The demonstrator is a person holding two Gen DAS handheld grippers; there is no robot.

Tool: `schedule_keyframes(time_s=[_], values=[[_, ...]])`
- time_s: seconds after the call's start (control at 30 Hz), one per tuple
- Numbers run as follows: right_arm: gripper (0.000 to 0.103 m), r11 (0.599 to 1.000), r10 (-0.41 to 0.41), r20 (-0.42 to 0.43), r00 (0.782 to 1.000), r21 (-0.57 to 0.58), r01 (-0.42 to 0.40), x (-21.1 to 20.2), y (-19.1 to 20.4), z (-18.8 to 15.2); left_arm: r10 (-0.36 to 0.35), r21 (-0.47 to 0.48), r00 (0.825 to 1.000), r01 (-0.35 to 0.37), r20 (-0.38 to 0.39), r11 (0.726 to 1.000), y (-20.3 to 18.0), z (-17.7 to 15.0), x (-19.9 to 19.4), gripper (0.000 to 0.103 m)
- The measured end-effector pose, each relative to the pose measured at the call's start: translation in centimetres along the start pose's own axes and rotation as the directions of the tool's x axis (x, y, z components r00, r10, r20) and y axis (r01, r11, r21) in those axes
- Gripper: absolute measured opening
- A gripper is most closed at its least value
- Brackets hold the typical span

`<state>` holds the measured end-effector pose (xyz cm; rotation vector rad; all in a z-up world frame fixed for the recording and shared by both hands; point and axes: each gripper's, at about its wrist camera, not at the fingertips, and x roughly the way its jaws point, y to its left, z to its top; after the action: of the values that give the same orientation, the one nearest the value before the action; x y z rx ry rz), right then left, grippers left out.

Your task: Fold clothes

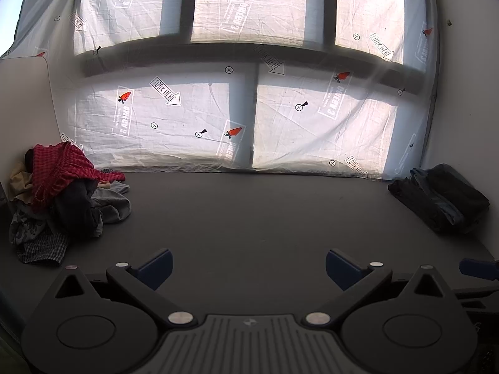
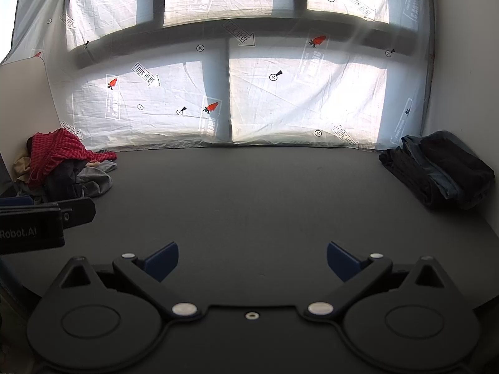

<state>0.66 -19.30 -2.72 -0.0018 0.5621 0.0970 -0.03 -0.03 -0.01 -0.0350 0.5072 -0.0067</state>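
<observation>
Two claw-mounted views over a dark surface (image 1: 249, 212), each looking toward a backlit printed sheet (image 1: 162, 115) hung across a window. The left claw (image 1: 249, 266) stands with its blue-padded fingers (image 1: 157, 265) spread fully apart over bare surface, nothing between them; the right claw (image 2: 252, 260) is likewise wide open and holds nothing. The unfolded pile of clothes (image 1: 59, 199) lies at the far left corner of the surface, against the sheet and a pale side panel (image 1: 21, 103); a red checked garment (image 1: 62, 168) drapes over its top, with dark, grey and cream pieces beneath and a small-checked piece at its near edge. How many garments the pile contains cannot be told, as they overlap and the lower ones are in shadow. At the far right corner of the surface, well apart from the pile, sits a stack of folded dark garments (image 1: 443, 199), a bluish layer showing between black ones; its count is also unclear. In the right wrist view the left claw's body intrudes at the left edge, cut off by the frame and covering the near part of the pile. In the left wrist view a blue fingertip of the right claw appears at the right edge, mostly out of frame. The sheet's lettering reads reversed and is partly washed out by glare.
</observation>
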Motion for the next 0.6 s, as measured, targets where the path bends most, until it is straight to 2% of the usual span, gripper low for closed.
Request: schedule_keyframes(time_s=[0.6], values=[[0.103,1.0,-0.009,0.002,1.0,-0.013,0.009,-0.1,0.8,1.3,0.002,-0.002,1.0,-0.002,0.016,1.0,0.3,0.8,0.0,0.103]])
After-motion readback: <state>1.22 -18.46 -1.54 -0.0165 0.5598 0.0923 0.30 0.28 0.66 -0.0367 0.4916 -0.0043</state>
